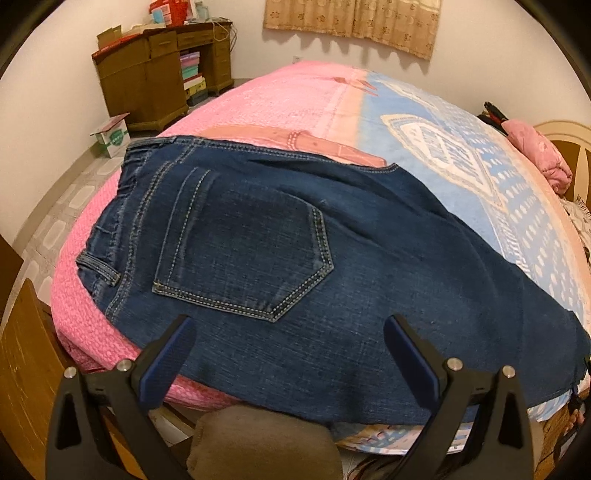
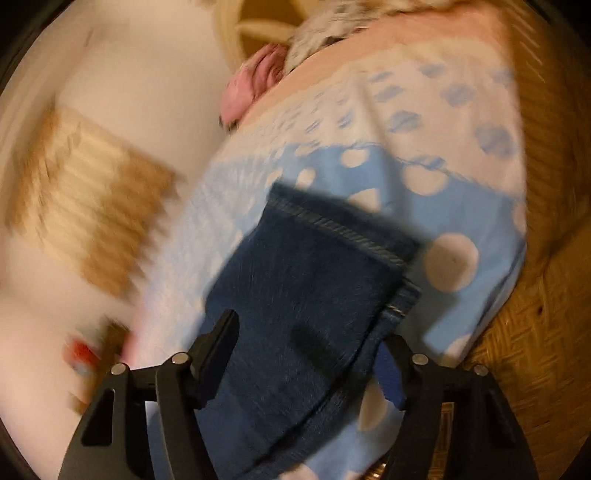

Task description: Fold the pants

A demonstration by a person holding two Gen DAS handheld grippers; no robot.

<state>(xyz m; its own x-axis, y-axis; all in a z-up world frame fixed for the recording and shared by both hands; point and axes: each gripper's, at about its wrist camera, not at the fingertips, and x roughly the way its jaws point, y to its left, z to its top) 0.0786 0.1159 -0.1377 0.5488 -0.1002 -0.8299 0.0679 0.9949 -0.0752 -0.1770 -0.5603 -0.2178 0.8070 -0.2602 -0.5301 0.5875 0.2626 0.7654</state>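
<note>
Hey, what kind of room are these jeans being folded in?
Most likely a home bedroom. The jeans lie on a bed with a pink and blue cover, a wooden desk piled with boxes stands against the wall, and a short curtain hangs above.

1. Pants (image 1: 332,258): one pair, dark blue denim, lying on the bed.
2. Back pockets (image 1: 240,251) showing on that pair: one.
3. Belt loops (image 1: 98,267) showing: one clear at the waistband; others bunched, uncountable.
4. Grippers: two, a left gripper (image 1: 288,354) and a right gripper (image 2: 314,354), each with two fingers.
5. Blankets on the bed: two, one pink blanket (image 1: 280,99), one blue and white blanket (image 1: 480,166).
6. Wooden desks (image 1: 147,77): one, against the far wall.
7. Curtains (image 1: 354,22): one, tan.
8. Small cartons on the floor (image 1: 112,134): one, white and green.
9. Boxes stacked in the desk's opening (image 1: 192,77): several; count unclear.
</note>
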